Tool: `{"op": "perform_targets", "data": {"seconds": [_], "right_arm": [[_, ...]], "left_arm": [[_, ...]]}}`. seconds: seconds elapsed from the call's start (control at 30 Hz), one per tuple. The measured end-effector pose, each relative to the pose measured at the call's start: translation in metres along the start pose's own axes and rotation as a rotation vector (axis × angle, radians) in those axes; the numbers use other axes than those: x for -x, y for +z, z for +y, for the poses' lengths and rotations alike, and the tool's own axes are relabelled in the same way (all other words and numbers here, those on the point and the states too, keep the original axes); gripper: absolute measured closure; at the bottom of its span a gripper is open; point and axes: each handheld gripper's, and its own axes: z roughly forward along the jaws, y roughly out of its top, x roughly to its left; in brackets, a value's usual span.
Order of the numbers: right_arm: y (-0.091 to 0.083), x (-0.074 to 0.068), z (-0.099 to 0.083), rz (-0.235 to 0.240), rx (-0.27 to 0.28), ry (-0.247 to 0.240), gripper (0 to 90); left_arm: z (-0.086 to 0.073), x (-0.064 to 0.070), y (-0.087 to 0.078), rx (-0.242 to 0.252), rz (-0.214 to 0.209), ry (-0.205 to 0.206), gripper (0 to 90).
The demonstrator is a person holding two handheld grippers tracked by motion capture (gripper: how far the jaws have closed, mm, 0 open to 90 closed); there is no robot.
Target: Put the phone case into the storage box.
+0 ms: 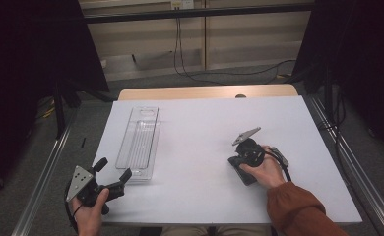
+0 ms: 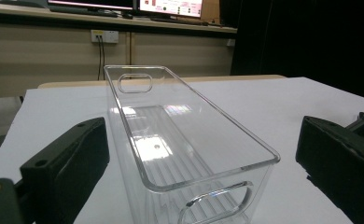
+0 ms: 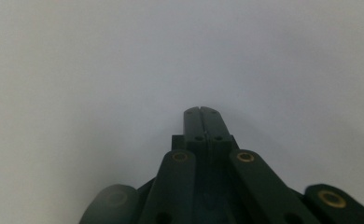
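- A clear, long, rectangular plastic bin (image 1: pixel 140 142) with a slot handle cut into each short end stands upright on the left half of the worktop (image 1: pixel 205 128), its long axis running away from the person.
- In the left gripper view the bin (image 2: pixel 171 140) looks empty, its ribbed floor visible through the clear walls; the near end with its handle slot sits between the two black jaws, with a gap to each.
- The left gripper (image 1: pixel 112 173), held in the person's left hand (image 1: pixel 89 212) at the near left corner of the worktop, points at the bin's near end; its jaws are spread wide apart and touch nothing.
- A grey three-cornered plate sits on top of the left gripper.
- The right gripper (image 1: pixel 237 164) is held in the right hand (image 1: pixel 264 173), which comes out of a rust-orange sleeve (image 1: pixel 298 211), on the right half of the worktop, well apart from the bin.
- In the right gripper view the right gripper (image 3: pixel 199 111) has its jaws pressed together with nothing between them, tips low over the bare white surface.
- The worktop is covered in white, with a strip of pale wood showing at its far edge.
- Beyond it, black cables (image 1: pixel 180 49) hang down a beige wall.
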Motion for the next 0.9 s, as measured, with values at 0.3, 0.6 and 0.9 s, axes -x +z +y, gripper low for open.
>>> {"op": "perform_targets", "data": {"seconds": [0.3,0.6,0.9], "right_arm": [[-0.007,-0.007,-0.010,0.012,-0.005,0.003,90.0],[-0.015,-0.013,-0.020,0.024,-0.019,-0.013,90.0],[-0.022,-0.014,-0.030,0.037,-0.025,-0.008,90.0]], "left_arm": [[0.000,0.000,0.000,-0.001,0.000,0.000,2.8],[0.000,0.000,0.000,0.001,0.003,-0.002,2.8],[0.000,0.000,0.000,0.000,0.003,-0.001,2.8]]}}
